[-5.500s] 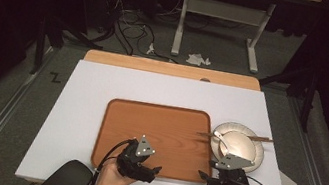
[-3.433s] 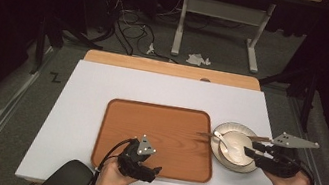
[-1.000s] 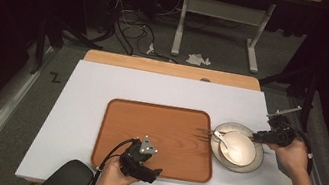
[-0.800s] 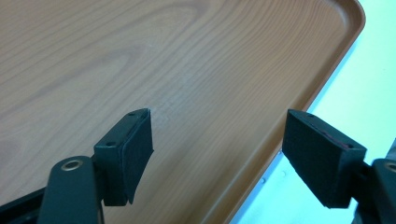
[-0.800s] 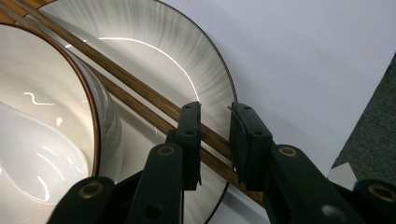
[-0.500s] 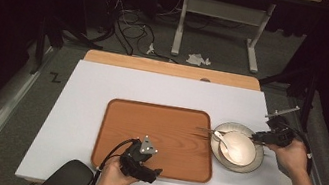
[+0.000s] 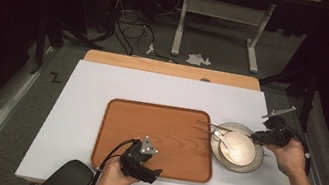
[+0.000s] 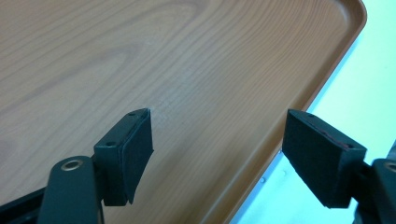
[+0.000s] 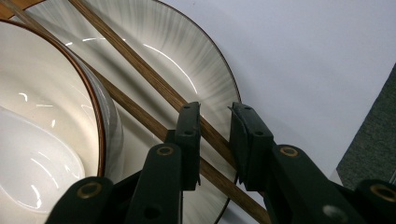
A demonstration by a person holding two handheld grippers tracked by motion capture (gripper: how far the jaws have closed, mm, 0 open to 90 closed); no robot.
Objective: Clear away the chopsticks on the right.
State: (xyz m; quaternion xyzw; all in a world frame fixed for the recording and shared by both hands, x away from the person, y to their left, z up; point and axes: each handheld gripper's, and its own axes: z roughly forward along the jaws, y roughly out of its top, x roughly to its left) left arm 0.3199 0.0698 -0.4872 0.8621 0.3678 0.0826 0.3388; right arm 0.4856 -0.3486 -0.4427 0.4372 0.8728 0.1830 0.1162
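Centrally, the white tabletop [image 7: 83, 109] carries a brown wooden tray [image 7: 156, 126], and everything else sits in relation to that tray. The tray's flat bed holds nothing. Just beside its right edge, on the bare tabletop, lies a pale plate [image 7: 254, 164] with a thin dark rim. A cream bowl [image 7: 239, 148] with a brown lip stands on that plate, and a white spoon [image 7: 224, 138] rests in the bowl, its handle leaning toward the tray.

A pair of brown chopsticks [image 7: 210, 126] lies across the far side of the plate, behind the bowl, with the tips reaching over the tray's right rim.

At the tray's near edge, the left gripper [image 7: 157, 173] hangs low over the wood with its jaws spread wide and nothing between them; in the left gripper view one pad [image 8: 135, 149] sits over the tray and the other near its corner rim.

On the far side of the plate from the tray, the right gripper [image 9: 215, 140] has its jaws nearly together around the chopsticks' back ends; whether the pads actually press the sticks cannot be told.
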